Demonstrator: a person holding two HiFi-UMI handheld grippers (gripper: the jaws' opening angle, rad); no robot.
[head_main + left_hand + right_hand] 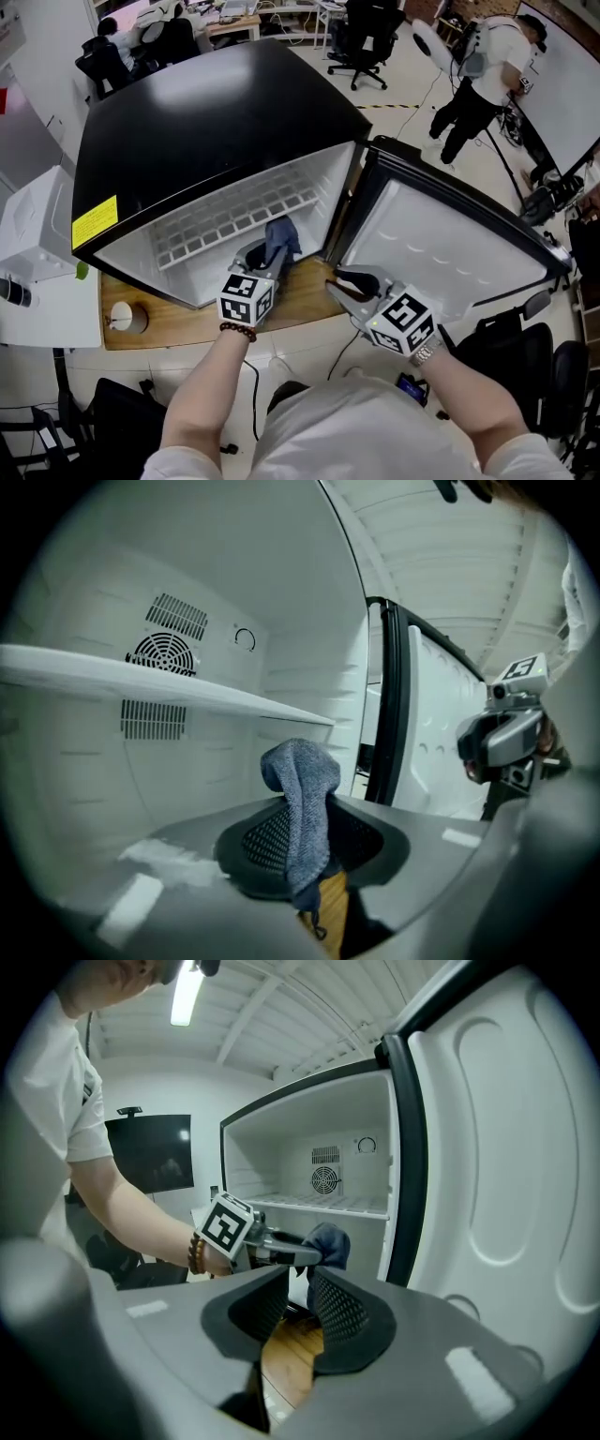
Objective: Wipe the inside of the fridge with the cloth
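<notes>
The left claw (265, 261) pinches the cloth (281, 234) by one fold; rubbing the fridge (206, 112) may tug it free. The right claw (347, 281) is slightly spread, empty.

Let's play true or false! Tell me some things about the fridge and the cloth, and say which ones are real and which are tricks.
1. The fridge has its door open. True.
2. The right gripper is holding the cloth. False: the left gripper pinches the blue-grey cloth. The right gripper has nothing between its jaws, which stand slightly apart.
3. The fridge is stuffed with food. False: the inside that shows holds only a white shelf, with no food on it.
4. The fridge stands on a wooden table. True.
</notes>
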